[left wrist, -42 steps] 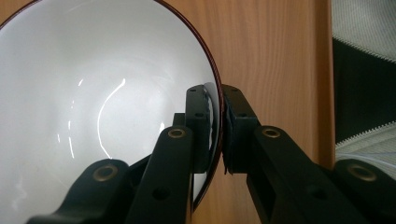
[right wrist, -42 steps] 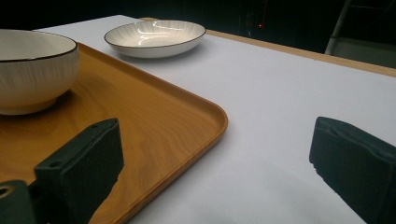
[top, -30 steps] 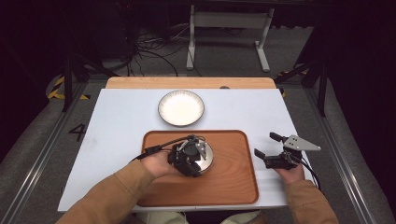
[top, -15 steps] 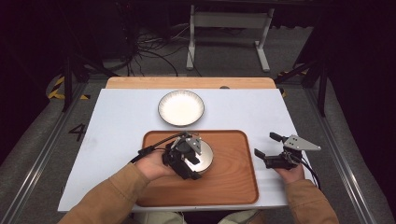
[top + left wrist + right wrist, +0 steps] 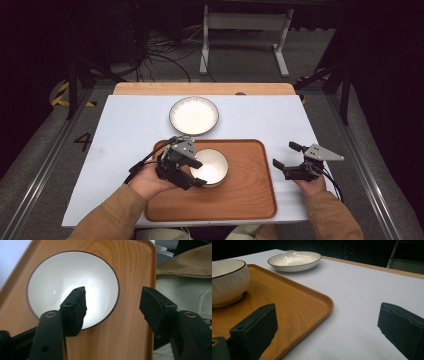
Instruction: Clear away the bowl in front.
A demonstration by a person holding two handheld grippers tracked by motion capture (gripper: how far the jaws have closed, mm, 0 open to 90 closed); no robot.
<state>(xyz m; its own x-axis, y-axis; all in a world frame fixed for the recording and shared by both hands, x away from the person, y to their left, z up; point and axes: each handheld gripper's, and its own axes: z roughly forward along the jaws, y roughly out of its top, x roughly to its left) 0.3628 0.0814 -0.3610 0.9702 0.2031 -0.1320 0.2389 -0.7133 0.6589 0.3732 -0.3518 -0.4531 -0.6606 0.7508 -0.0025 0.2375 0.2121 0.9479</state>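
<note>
A white bowl (image 5: 212,167) with a dark rim stands on the wooden tray (image 5: 250,195), left of the tray's middle. My left gripper (image 5: 198,173) is at the bowl's left side and open. In the left gripper view the bowl (image 5: 62,282) has its rim between the jaws, one fingertip (image 5: 76,303) over the inside and the other over bare tray (image 5: 130,335); neither presses the wall. My right gripper (image 5: 284,155) hovers open over the white table just right of the tray. In the right gripper view its jaws (image 5: 327,310) frame the tray's corner (image 5: 322,302) with nothing held.
A shallow white ribbed plate (image 5: 194,116) sits on the white table (image 5: 125,125) behind the tray; the right gripper view has the plate (image 5: 294,258) far off beyond the bowl (image 5: 227,282). A tan sleeve (image 5: 182,265) lies near the tray's front edge.
My left gripper has slid left off the top of the bowl, uncovering more of its inside. The right gripper has stayed put.
</note>
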